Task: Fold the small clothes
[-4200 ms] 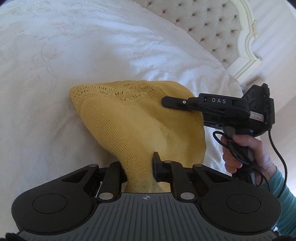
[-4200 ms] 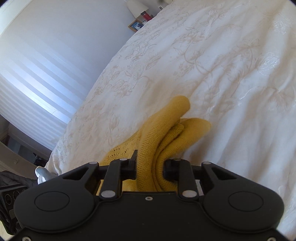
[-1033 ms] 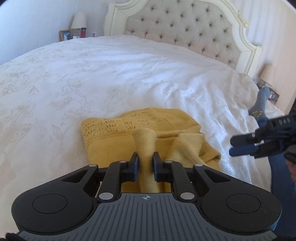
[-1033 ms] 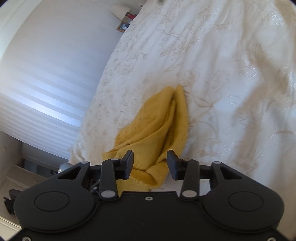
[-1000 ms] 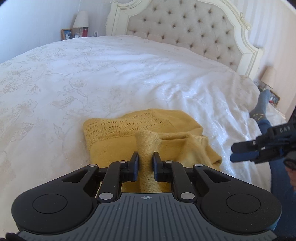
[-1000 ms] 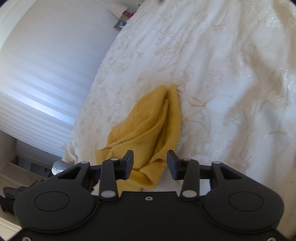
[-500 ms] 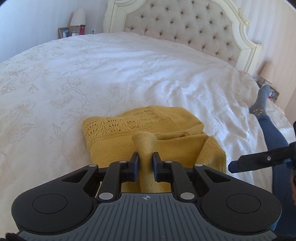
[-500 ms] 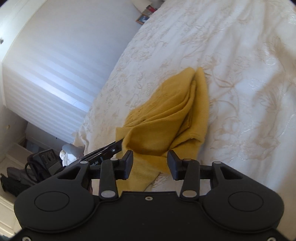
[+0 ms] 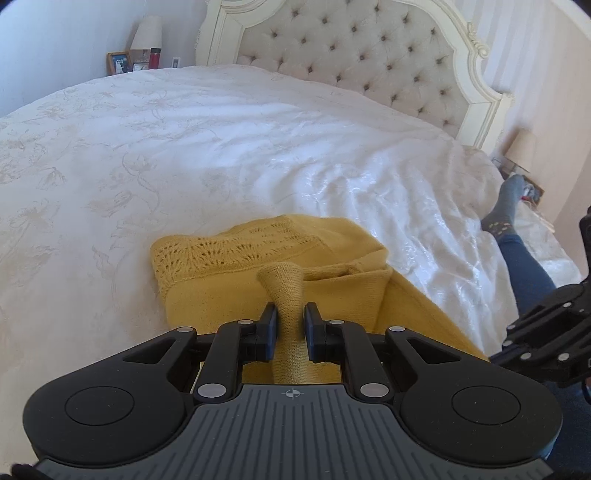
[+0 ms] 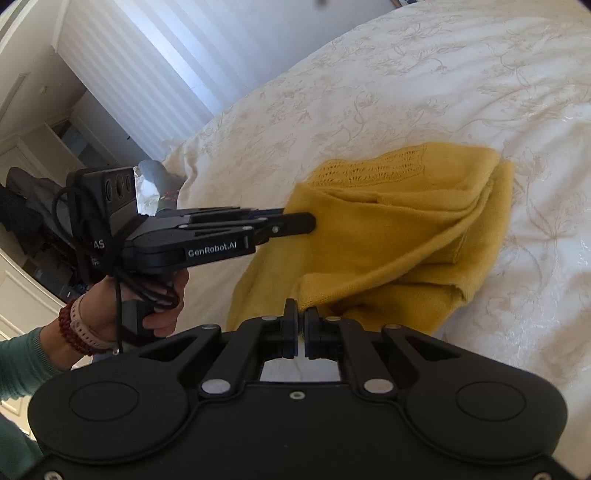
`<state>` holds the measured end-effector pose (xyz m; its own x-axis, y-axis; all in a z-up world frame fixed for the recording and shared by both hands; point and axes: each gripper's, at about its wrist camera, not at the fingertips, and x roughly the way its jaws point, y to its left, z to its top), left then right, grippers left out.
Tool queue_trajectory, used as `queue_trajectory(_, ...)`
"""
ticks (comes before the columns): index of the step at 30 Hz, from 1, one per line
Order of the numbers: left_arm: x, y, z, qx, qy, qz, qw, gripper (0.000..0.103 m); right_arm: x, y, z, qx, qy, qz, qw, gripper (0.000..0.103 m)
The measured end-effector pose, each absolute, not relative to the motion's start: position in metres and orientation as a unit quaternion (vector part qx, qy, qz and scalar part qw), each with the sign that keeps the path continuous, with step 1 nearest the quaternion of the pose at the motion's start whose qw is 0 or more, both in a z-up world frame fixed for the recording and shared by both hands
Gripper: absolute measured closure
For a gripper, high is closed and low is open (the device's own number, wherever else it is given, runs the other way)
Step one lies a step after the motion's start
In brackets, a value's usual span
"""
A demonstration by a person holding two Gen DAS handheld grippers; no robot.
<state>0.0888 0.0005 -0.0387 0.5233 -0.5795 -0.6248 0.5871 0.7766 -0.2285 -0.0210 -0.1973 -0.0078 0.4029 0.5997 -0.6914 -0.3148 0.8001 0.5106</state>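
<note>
Left wrist view: left gripper (image 9: pixel 290 320) grasps the sweater (image 9: pixel 229 258) at 6 o'clock; right gripper (image 10: pixel 301 325) pinches its corner on the bed (image 9: pixel 184 140).

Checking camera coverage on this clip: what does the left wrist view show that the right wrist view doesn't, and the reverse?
Only the left wrist view: the tufted headboard, a lamp and photo frame beside the bed, and the person's leg in jeans with a grey sock.

Only the right wrist view: the hand holding the left gripper, a beaded bracelet, the window blinds, and the right gripper pinching the sweater's edge.

Both: the yellow sweater on the white bedspread, with the left gripper shut on a bunched part.
</note>
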Motion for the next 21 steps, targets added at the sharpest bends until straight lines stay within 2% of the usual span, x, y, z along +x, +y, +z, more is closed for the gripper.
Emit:
queue_trajectory(5,0.063,-0.026,-0.042,0.001,0.365,-0.414,0.834,0.088,-0.029,-0.226,-0.043,0.207,0.562,0.211,0.772,0.086)
queue_trajectory(8,0.04,-0.046,-0.052,0.015,0.382,-0.484,0.787,0.087,-0.038,-0.241,-0.05,0.23,0.569,0.17,0.771,0.086)
queue_trajectory(11,0.017,-0.06,-0.059,0.039,0.385,-0.54,0.747,0.086,-0.046,-0.259,-0.04,0.262,0.537,0.131,0.791,0.085)
queue_trajectory(12,0.01,-0.061,-0.06,0.042,0.386,-0.552,0.738,0.086,-0.047,-0.262,-0.036,0.266,0.524,0.124,0.799,0.082)
queue_trajectory(13,0.006,-0.06,-0.06,0.043,0.387,-0.559,0.732,0.083,-0.048,-0.266,-0.031,0.271,0.506,0.116,0.811,0.067)
queue_trajectory(14,0.002,-0.058,-0.06,0.046,0.387,-0.56,0.731,0.078,-0.046,-0.268,-0.028,0.279,0.491,0.112,0.817,0.057)
queue_trajectory(15,-0.001,-0.055,-0.059,0.049,0.386,-0.556,0.735,0.074,-0.045,-0.269,-0.028,0.286,0.486,0.111,0.819,0.039)
queue_trajectory(16,-0.003,-0.05,-0.057,0.052,0.383,-0.549,0.741,0.073,-0.042,-0.269,-0.031,0.298,0.482,0.112,0.816,0.032)
queue_trajectory(21,0.004,-0.011,-0.053,0.023,0.386,-0.475,0.79,0.07,-0.038,-0.262,-0.052,0.353,0.487,0.128,0.789,0.032)
